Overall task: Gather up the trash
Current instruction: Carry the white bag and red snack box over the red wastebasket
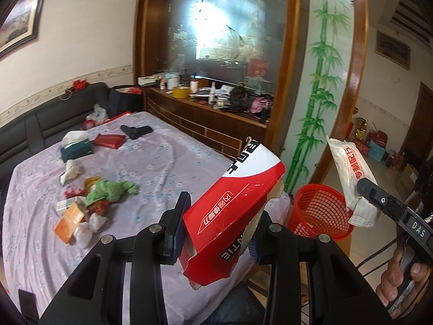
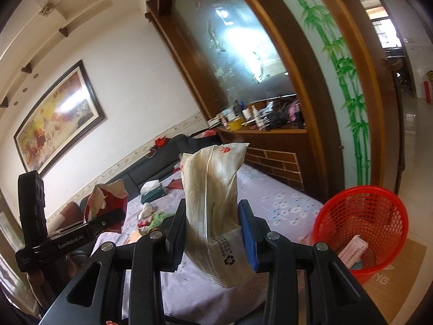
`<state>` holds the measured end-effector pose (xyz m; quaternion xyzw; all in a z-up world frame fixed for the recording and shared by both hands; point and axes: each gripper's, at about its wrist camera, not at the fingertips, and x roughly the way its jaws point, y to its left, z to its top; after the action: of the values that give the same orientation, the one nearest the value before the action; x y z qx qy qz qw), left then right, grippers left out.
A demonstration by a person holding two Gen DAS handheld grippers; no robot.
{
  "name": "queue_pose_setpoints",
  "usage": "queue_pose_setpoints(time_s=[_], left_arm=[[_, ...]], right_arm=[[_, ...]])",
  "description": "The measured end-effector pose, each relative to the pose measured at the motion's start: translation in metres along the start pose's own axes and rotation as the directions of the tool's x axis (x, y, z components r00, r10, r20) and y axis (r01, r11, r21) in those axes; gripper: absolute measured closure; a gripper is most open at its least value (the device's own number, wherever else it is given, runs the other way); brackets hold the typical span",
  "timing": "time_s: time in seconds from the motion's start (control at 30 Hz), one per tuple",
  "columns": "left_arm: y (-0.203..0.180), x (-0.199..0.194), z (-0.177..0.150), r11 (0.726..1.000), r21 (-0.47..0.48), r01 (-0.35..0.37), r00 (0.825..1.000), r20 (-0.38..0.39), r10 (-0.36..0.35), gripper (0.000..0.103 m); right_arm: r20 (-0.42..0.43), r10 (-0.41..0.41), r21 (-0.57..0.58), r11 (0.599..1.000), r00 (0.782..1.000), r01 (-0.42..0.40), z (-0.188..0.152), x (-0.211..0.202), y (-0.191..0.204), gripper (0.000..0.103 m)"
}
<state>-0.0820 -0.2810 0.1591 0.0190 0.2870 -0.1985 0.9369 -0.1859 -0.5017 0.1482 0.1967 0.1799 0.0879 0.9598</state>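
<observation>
Red plastic mesh forms the waste basket (image 2: 362,227), which stands on the floor just beside the corner of the worktop (image 1: 167,162). Inside the basket, the right wrist view shows a flat white and pink packet (image 2: 351,249) lying at the bottom with a few other small scraps that I cannot identify.

The left gripper (image 1: 213,233) has its jaws clamped on a torn red and white carton (image 1: 230,211). The carton is tilted, with its open ragged end pointing up and toward the basket, and it hangs over the edge of the worktop. The right gripper (image 2: 213,233) has its jaws clamped on a crumpled white wrapper (image 2: 213,197) with red print; the wrapper stands nearly upright between the pads. In the left wrist view this wrapper is above the rim of the basket, and a hand (image 1: 400,279) holds the handle of the right gripper.

On the worktop, covered with a lilac flowered cloth, more trash remains. A green cloth (image 1: 111,192) lies in a small heap with an orange box (image 1: 69,222), crumpled white tissues (image 1: 86,227) and red wrappers. Farther back there is a green tissue box (image 1: 75,147) with a tissue sticking out, a flat red packet (image 1: 108,140) and a black toy pistol (image 1: 136,131). A dark sofa (image 1: 54,119) runs behind the worktop, and a wooden sideboard (image 1: 211,124) beside it carries many bottles, a roll of yellow tape (image 1: 180,92) and other small things.
</observation>
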Motion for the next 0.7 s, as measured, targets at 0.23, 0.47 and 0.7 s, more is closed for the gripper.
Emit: queue_pose_setpoints(time_s=[0.23,0.47,0.7], left_arm=[[-0.036,0.024,0.009,0.994,0.054,0.097,0.995,-0.030,-0.096,0.067],[-0.073,0.047,0.019,0.978,0.095,0.188,0.981,-0.060,-0.183,0.067],[-0.117,0.090,0.021,0.933,0.107,0.345,0.934,-0.143,-0.329,0.066]], right_arm=[[0.047,-0.075,0.046,0.996,0.996,0.073,0.007,-0.016,-0.033,0.065],[0.080,-0.153,0.083,0.986,0.985,0.146,0.017,-0.031,-0.060,0.065],[0.092,-0.242,0.147,0.963,0.966,0.227,0.019,-0.040,-0.095,0.065]])
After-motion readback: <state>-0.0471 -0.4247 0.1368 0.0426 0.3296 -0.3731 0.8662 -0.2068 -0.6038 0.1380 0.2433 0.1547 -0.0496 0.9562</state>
